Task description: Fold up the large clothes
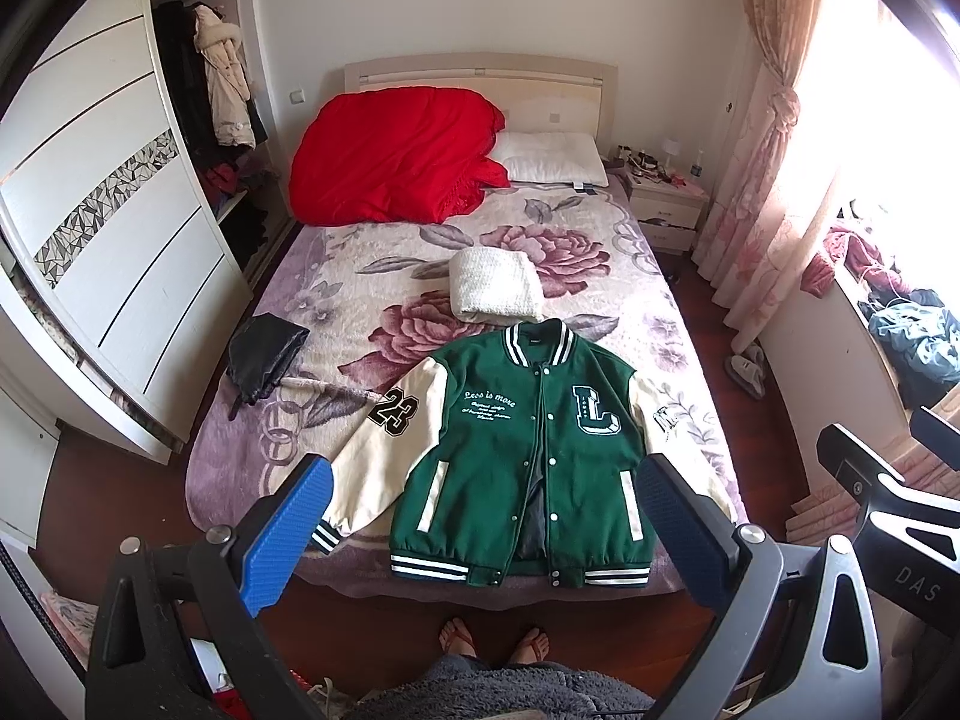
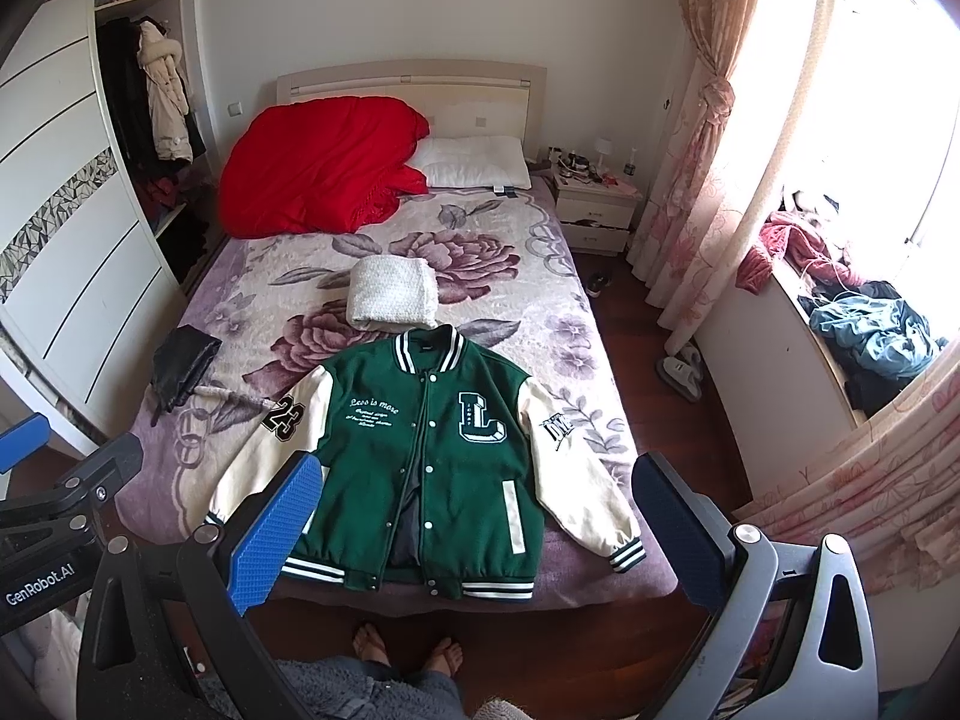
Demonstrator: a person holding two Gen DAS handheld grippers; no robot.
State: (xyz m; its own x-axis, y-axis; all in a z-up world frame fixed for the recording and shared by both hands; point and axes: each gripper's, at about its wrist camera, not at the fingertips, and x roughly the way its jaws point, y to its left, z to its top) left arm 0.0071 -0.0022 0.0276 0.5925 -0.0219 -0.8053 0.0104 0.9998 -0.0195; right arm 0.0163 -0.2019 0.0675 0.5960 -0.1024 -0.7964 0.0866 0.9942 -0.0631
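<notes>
Lying face up at the foot of the bed (image 1: 678, 276), the green varsity jacket (image 1: 510, 456) is spread flat, which is likely how it needs to be before any fold: front mostly snapped, the lower placket gaping a little over the dark lining, both cream sleeves angled out and down. Its long axis runs from the striped collar at 12 o'clock to the striped hem at 6 o'clock, so the collar points toward the headboard and the hem toward the person's feet at the bed edge.

The left tongs (image 1: 480, 531) and the right tongs (image 2: 474, 531) hang above the hem end, both spread wide with nothing between their pads, apart from the cloth. Held back this way, they frame the whole garment, and I judge no fold has begun.

A folded white knit (image 1: 495, 285) sits just past the collar at 12 o'clock, probably already finished and parked out of the way. A black garment (image 1: 264, 357) lies at about 10 o'clock from the jacket, near the bed's edge. The red duvet (image 1: 393, 156) and pillow (image 1: 552, 159) stay up by the headboard, well apart.
</notes>
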